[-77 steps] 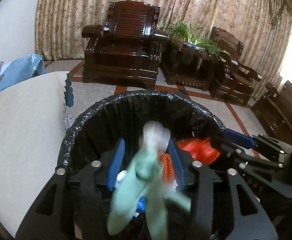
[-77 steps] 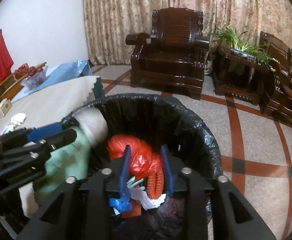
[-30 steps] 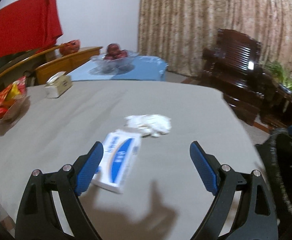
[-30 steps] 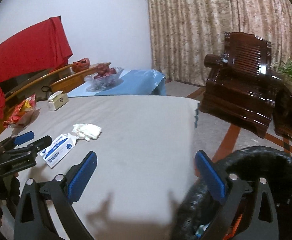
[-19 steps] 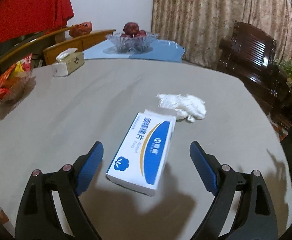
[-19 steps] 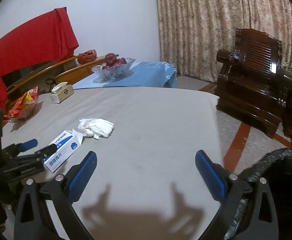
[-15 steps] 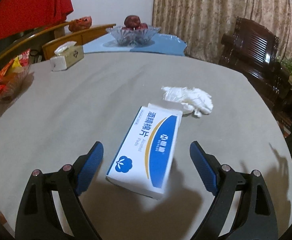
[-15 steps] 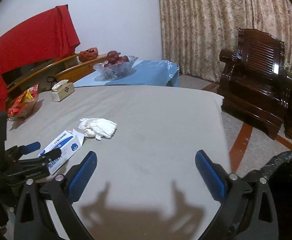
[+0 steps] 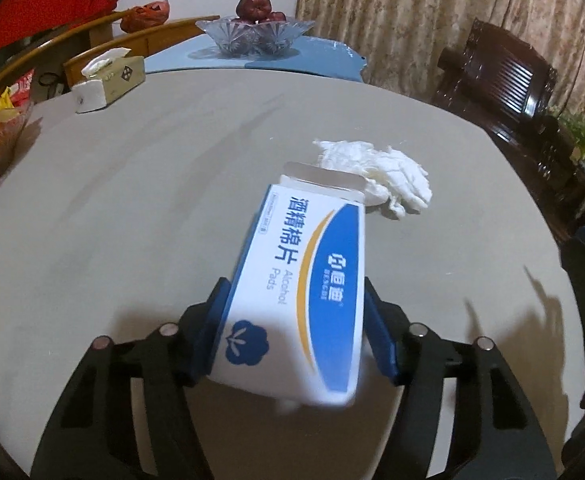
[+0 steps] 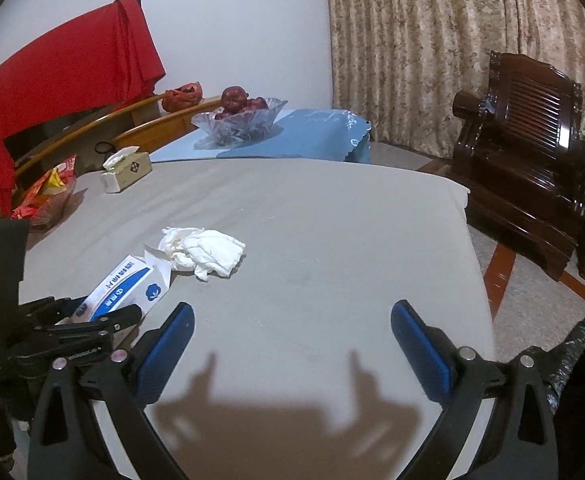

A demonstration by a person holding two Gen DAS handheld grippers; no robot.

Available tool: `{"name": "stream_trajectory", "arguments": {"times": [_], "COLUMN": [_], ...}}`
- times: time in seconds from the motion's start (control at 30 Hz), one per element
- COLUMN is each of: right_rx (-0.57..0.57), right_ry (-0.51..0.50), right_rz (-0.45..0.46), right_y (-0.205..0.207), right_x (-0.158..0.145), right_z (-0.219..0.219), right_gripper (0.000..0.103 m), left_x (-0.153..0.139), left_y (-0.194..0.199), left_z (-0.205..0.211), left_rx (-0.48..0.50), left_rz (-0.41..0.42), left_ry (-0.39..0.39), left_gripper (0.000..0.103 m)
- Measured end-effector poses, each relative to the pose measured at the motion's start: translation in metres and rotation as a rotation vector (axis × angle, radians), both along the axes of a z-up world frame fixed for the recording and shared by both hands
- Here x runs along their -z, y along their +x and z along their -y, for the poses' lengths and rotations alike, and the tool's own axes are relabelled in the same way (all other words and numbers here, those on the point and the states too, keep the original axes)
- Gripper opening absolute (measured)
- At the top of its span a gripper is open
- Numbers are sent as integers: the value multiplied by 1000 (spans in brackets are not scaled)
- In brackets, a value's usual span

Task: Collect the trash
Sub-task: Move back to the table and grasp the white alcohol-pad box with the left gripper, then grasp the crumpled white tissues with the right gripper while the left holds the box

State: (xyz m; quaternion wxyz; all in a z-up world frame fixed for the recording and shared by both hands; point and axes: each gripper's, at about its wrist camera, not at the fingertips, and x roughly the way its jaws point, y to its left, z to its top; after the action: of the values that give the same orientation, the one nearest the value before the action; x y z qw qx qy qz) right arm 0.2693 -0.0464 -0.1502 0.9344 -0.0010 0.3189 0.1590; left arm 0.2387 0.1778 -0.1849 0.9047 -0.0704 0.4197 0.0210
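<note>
A white and blue alcohol pads box (image 9: 304, 292) lies on the grey table (image 9: 132, 200) with its open flap pointing away. My left gripper (image 9: 295, 286) has the box between its jaws, which are closing; the blue pads (image 9: 216, 320) sit against both long sides. The right wrist view shows the same box (image 10: 128, 284) in the left gripper (image 10: 92, 312) at the lower left. Just past the box lies a crumpled white tissue wad (image 9: 380, 176) (image 10: 204, 250). My right gripper (image 10: 292, 316) hangs open over bare tabletop, holding nothing.
A tissue box (image 10: 126, 170), a glass fruit bowl (image 10: 238, 120) and snack packets (image 10: 44, 196) stand along the table's far and left side. The black-lined trash bin (image 10: 584, 340) is off the table's right edge. A dark wooden armchair (image 10: 532, 152) stands beyond.
Both grippers swung from the bin to the table. The left one came down over the box and its jaws narrowed from wide open onto the box's sides. The right stays open.
</note>
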Motion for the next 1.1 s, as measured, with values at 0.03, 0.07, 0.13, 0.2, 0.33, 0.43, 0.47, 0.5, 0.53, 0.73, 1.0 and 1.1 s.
{"name": "stream_trajectory", "arguments": {"times": [0.03,0.07,0.13,0.2,0.33,0.43,0.47,0.5,0.53,0.73,1.0,1.1], "right_rx": [-1,-2,-4,-11,-34,-56,-63,-67,-71,-77,-107,-131], "right_ry": [-1,0,1,5,16,18,17,16,14,-1,-24,-10], "right_rz": [1,1,4,7,10,16,14,13,11,-28,-97,-144], "right_y": [2,4,7,12,23,31,35,38,41,66,87,93], "right_x": [0,0,-1,-3,-6,-7,-6,-6,-5,8,27,33], "right_z": [-2,-3,-6,-12,-27,-41,-46,-51,-54,-77,-100,-104], "right_gripper": [97,97,97,97,97,97,97,97,97,97,94,82], "left_x": [-1,-2,-10,-20,-33,-37,-38,-37,-35,-28,-25,-26], "left_y": [-1,-3,-8,-15,-24,-30,-29,-27,-24,-6,8,8], "left_z": [0,-1,-4,-7,-12,-19,-22,-26,-29,-46,-54,-53], "left_rx": [-8,-16,-31,-39,-39,-65,-72,-82,-92,-125,-136,-137], "left_rz": [4,11,37,62,82,92,94,93,88,86,83,86], "left_ry": [-3,-8,-18,-20,-19,-1,7,24,36,63,63,66], "left_gripper": [57,55,55,54,54,54,54,54,54,54,54,54]}}
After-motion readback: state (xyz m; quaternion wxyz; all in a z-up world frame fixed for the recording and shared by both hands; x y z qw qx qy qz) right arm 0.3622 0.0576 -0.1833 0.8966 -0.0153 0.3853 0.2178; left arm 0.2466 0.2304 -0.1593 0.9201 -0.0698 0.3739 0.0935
